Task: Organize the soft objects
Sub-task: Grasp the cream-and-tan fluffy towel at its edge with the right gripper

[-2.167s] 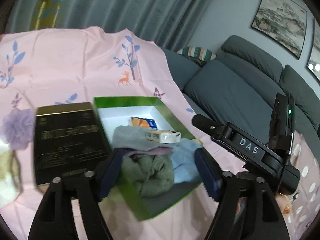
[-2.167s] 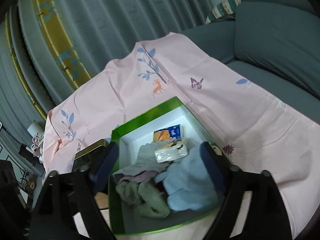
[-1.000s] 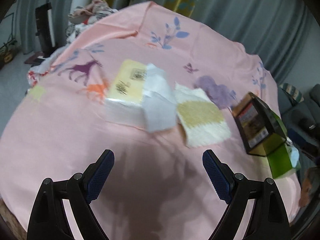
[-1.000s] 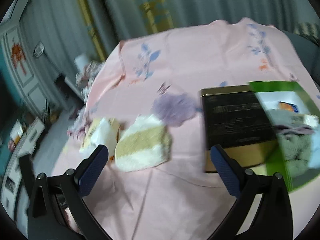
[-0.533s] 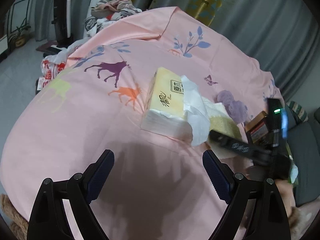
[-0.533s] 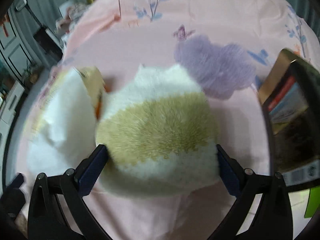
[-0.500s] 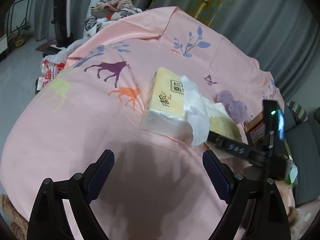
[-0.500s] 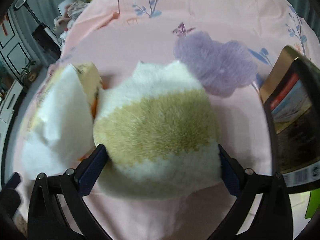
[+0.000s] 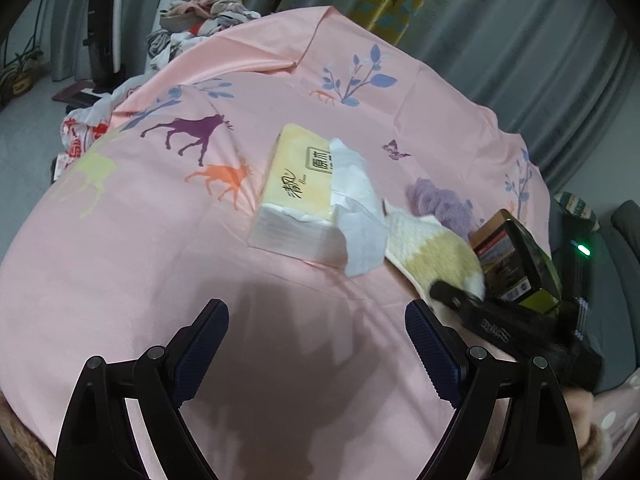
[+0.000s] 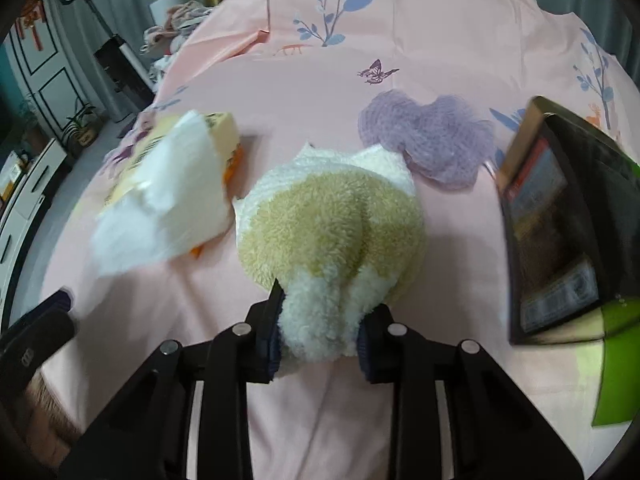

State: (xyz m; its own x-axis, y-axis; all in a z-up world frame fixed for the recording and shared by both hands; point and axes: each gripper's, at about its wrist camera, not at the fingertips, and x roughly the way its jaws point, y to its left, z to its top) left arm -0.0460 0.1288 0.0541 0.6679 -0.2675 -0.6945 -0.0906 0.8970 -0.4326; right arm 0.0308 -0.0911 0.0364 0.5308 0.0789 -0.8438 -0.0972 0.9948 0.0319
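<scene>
A fluffy white and yellow cloth (image 10: 328, 224) lies on the pink sheet (image 10: 400, 32). My right gripper (image 10: 320, 336) is shut on its near white edge, which bunches between the pads. The cloth also shows in the left wrist view (image 9: 436, 256), with the right gripper (image 9: 452, 300) at its near end. A fluffy purple cloth (image 10: 432, 140) lies just behind it. My left gripper (image 9: 316, 340) is open and empty above bare pink sheet, near of a yellow tissue pack (image 9: 296, 196).
The tissue pack (image 10: 176, 184) with a loose white tissue lies left of the cloth. A black and gold box (image 10: 560, 232) stands at the right beside a green box (image 10: 620, 360). A pile of clothes (image 9: 192, 12) and grey curtains are beyond the sheet.
My right gripper has shut on the near edge of the white and yellow cloth, which now bunches up. My left gripper has stayed open and nearly still.
</scene>
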